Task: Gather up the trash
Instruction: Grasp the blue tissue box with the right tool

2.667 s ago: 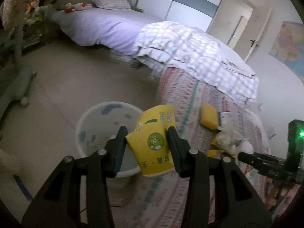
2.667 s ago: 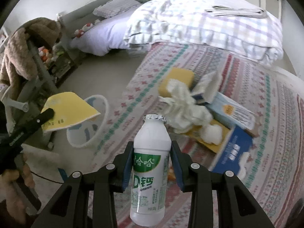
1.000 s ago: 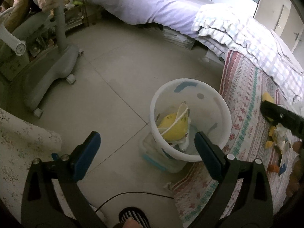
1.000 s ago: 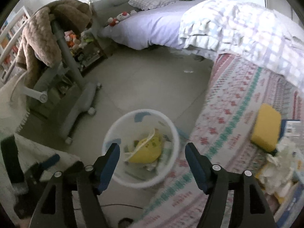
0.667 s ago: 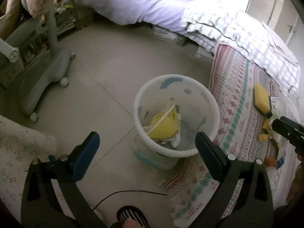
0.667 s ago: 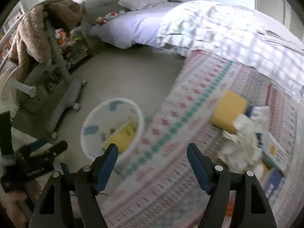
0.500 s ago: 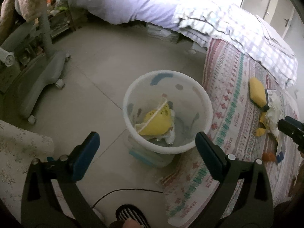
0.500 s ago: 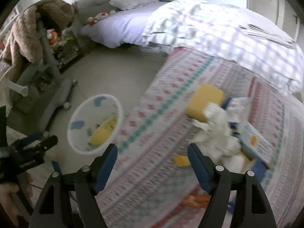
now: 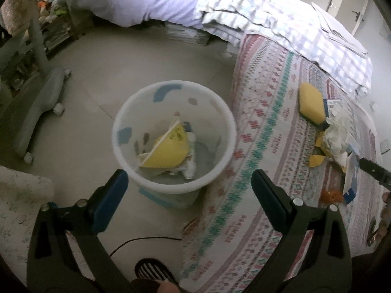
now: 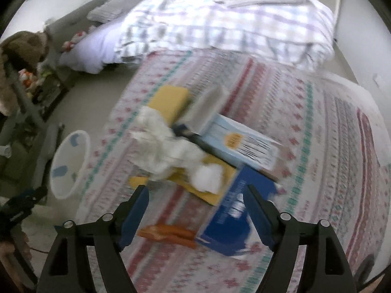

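Only the left view shows the yellow cup (image 9: 168, 150) inside the bin (image 9: 127, 112).

Translucent plastic bin (image 9: 136, 112); crumpled paper tissue (image 10: 158, 144).

White bin (image 9: 176, 131) with blue patches holds a yellow cup (image 9: 168, 150). At two o'clock, a red-and-green patterned bedspread (image 10: 317, 122), yellow sponge (image 10: 168, 102), dark-blue box (image 10: 234, 210), white tissue (image 10: 166, 146).

empty left tongs (image 9: 189, 182) over bin (image 9: 136, 112)
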`<action>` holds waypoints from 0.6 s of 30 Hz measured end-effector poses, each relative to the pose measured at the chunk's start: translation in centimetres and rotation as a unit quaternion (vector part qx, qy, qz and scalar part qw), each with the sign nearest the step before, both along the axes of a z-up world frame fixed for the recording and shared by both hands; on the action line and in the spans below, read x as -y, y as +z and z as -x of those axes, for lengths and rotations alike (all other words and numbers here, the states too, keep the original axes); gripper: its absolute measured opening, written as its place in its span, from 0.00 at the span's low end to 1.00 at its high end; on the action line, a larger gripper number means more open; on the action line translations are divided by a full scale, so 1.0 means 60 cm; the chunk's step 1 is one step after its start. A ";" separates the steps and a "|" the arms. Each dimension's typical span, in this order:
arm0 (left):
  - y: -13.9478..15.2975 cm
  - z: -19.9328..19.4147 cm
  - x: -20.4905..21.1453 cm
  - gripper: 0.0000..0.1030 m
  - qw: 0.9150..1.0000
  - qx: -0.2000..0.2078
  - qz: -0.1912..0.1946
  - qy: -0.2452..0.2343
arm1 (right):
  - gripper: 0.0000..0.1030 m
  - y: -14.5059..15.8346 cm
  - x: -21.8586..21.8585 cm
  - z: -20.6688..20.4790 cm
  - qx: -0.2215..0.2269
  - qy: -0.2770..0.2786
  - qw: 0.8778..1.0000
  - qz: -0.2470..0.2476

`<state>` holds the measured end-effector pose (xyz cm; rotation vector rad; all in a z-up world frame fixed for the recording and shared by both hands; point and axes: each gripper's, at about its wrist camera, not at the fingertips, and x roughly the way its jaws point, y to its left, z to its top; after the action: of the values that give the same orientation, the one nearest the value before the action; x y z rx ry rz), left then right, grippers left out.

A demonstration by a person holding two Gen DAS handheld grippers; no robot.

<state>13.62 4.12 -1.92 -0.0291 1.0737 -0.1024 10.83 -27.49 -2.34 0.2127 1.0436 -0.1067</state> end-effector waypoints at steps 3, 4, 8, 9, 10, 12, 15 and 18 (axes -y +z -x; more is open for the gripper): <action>0.001 -0.001 0.023 0.97 1.000 -0.001 0.004 -0.012 | 0.78 -0.019 0.023 0.001 -0.020 -0.011 1.000 0.003; 0.001 0.000 0.029 0.97 1.000 -0.001 0.005 -0.015 | 0.78 -0.023 0.027 0.001 -0.024 -0.014 1.000 0.003; 0.002 -0.001 0.056 0.97 1.000 -0.001 0.006 -0.031 | 0.79 -0.050 0.051 0.000 -0.051 -0.031 0.998 -0.011; 0.002 -0.002 0.062 0.97 0.999 -0.002 0.006 -0.034 | 0.79 -0.058 0.057 -0.001 -0.058 -0.036 0.997 -0.019; 0.000 -0.003 0.068 0.97 0.999 -0.004 0.006 -0.037 | 0.79 -0.064 0.059 -0.002 -0.063 -0.040 0.997 -0.024; -0.003 -0.004 0.079 0.97 0.999 -0.007 0.005 -0.042 | 0.79 -0.077 0.065 -0.007 -0.075 -0.046 0.996 -0.035; -0.007 -0.005 0.093 0.97 0.999 -0.011 0.005 -0.048 | 0.79 -0.096 0.070 -0.016 -0.088 -0.049 0.994 -0.038; -0.009 -0.003 0.104 0.97 0.998 -0.015 0.010 -0.056 | 0.79 -0.101 0.073 -0.016 -0.086 -0.051 0.994 -0.037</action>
<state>13.79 -2.13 -2.49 0.0106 1.1047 -0.2145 11.79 -31.86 -8.42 0.3291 1.2093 -0.1813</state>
